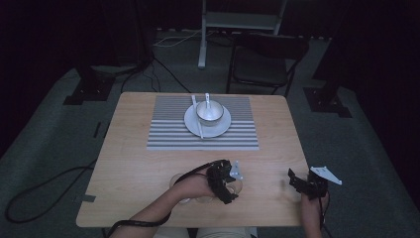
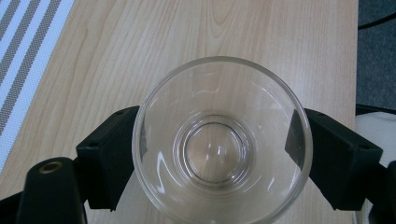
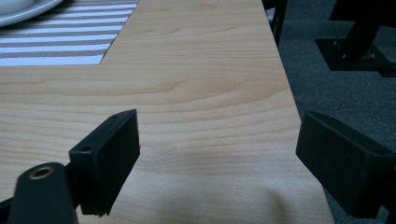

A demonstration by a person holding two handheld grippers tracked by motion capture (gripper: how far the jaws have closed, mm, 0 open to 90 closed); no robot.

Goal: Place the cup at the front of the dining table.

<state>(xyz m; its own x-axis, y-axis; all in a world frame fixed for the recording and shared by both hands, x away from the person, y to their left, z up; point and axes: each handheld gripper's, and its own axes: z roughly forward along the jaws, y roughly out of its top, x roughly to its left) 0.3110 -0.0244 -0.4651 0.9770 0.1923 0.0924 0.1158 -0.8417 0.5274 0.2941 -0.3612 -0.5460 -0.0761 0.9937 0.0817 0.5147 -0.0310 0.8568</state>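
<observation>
Your left tool point(image 2: 219, 154) grips a clear glass point(image 2: 222, 140) on the tabletop point(image 2: 210, 28), seemingly well short of the striped mat point(image 1: 203, 124). Your right tool point(image 3: 219, 158) hangs open, well right of the glass.

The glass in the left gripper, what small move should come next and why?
Probably lift the glass a little off the table. The left gripper is shut on it, a jaw on either side, and it looks empty. The placemat with plate and bowl lies ahead.
</observation>
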